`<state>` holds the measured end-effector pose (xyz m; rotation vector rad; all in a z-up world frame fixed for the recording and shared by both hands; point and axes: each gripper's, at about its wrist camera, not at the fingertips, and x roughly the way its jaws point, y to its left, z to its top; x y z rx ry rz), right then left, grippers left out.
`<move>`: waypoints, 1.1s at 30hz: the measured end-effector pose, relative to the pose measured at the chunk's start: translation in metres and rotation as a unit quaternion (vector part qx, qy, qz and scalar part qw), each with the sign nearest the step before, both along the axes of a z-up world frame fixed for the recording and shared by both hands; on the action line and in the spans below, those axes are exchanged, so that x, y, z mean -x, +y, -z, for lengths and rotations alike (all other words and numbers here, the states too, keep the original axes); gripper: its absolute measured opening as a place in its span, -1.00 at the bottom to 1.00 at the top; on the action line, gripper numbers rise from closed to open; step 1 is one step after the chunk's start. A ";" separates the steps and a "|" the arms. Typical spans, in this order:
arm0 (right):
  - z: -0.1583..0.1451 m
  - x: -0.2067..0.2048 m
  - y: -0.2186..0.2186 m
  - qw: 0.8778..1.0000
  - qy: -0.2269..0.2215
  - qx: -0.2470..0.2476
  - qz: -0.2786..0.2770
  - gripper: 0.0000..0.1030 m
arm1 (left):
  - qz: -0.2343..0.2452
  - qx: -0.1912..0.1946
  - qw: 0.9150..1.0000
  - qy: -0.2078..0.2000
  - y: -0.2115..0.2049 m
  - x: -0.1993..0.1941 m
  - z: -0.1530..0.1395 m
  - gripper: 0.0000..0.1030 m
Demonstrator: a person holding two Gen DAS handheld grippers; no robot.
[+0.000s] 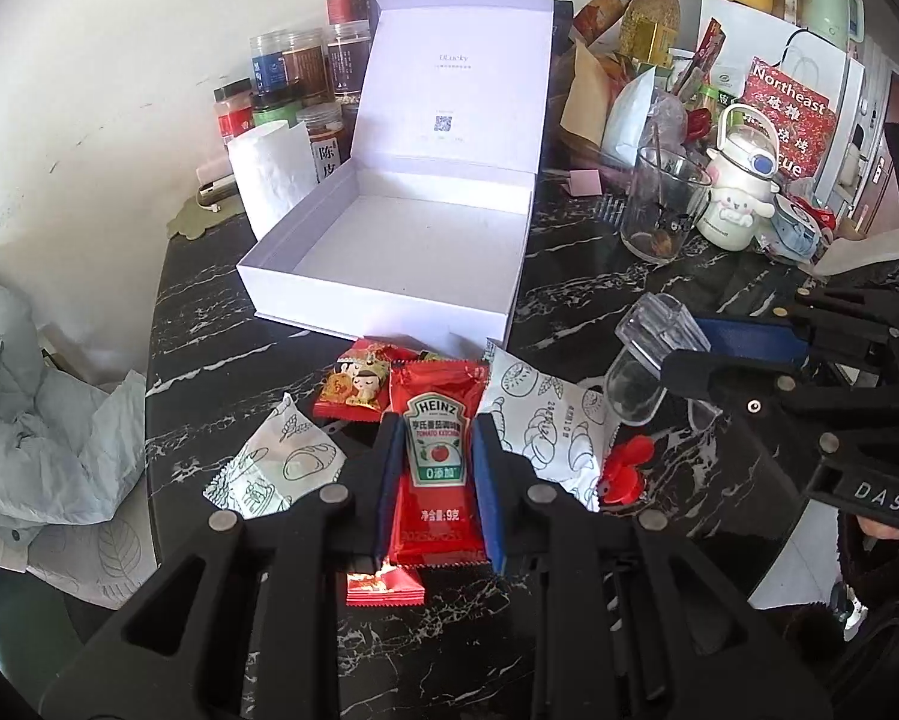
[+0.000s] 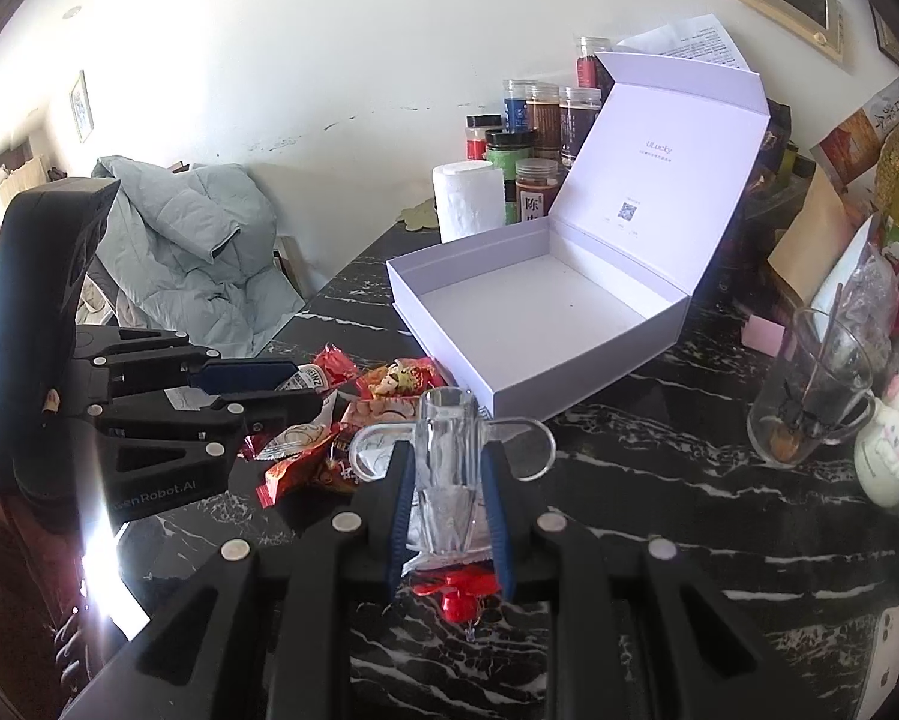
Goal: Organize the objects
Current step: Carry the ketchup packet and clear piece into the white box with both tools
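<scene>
My left gripper (image 1: 434, 438) is shut on a red Heinz ketchup packet (image 1: 436, 468), which stands upright between the blue pads, just above a heap of snack packets (image 1: 353, 387) on the black marble table (image 1: 569, 300). My right gripper (image 2: 446, 468) is shut on a clear plastic piece (image 2: 449, 450) with round loops at its sides. Under it lies a red plastic part (image 2: 458, 591). An open white box (image 1: 377, 300), its inside bare, sits behind the heap with its lid upright. Each gripper also shows in the other's view, the right gripper (image 1: 683, 348) and the left gripper (image 2: 287, 387).
White bread-print packets (image 1: 281, 468) flank the heap. A glass cup (image 1: 665, 204) and a white cartoon bottle (image 1: 737, 192) stand right of the box. Spice jars (image 1: 305, 72) and a paper roll (image 1: 269, 174) stand behind it. A grey jacket (image 2: 197, 240) lies beyond the table's left edge.
</scene>
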<state>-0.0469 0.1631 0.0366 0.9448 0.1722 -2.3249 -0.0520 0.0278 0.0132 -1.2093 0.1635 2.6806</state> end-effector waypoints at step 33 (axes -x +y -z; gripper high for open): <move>0.026 0.147 -0.033 0.999 -0.036 0.001 0.001 -0.58 | 0.019 0.009 0.999 -0.035 -0.020 0.138 0.016 -0.58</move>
